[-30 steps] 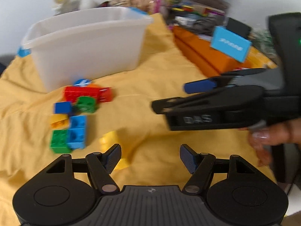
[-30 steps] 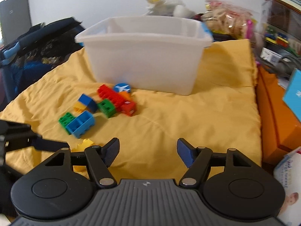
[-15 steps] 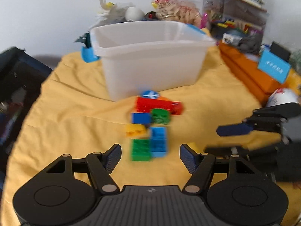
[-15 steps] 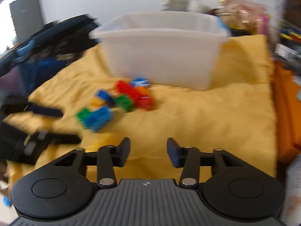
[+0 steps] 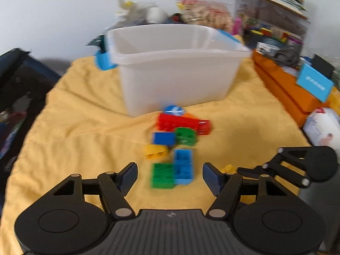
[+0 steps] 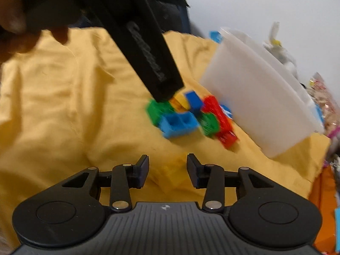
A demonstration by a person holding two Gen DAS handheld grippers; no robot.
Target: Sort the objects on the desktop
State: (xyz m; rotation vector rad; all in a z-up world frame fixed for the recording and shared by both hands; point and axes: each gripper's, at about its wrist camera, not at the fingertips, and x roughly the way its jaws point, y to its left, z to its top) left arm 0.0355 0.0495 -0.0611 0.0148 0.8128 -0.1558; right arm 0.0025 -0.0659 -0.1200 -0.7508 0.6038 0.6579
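Observation:
A pile of toy bricks lies on the yellow cloth (image 5: 85,127) in front of a white bin (image 5: 176,80). It holds a red brick (image 5: 178,123), a green brick (image 5: 186,136) and a light blue brick (image 5: 183,166). My left gripper (image 5: 170,177) is open just short of the pile, nothing between its fingers. A lone yellow brick (image 6: 170,171) sits between the narrowed fingers of my right gripper (image 6: 167,172). A small gap shows on each side, so the pads do not press it. In the left wrist view the right gripper (image 5: 240,171) reaches in from the right to that yellow brick (image 5: 228,167).
An orange box (image 5: 282,91) with a blue card (image 5: 314,82) lines the right edge, with a white pack (image 5: 323,127) beside it. A dark bag (image 5: 19,89) sits off the cloth at left. Bags and shelves crowd the back. A hand (image 6: 21,21) holds the left gripper (image 6: 167,91) over the pile.
My right gripper narrowed its fingers, rolled and swung down to the lone yellow brick. The left gripper shifted until the pile sat centred ahead of it, then held still.

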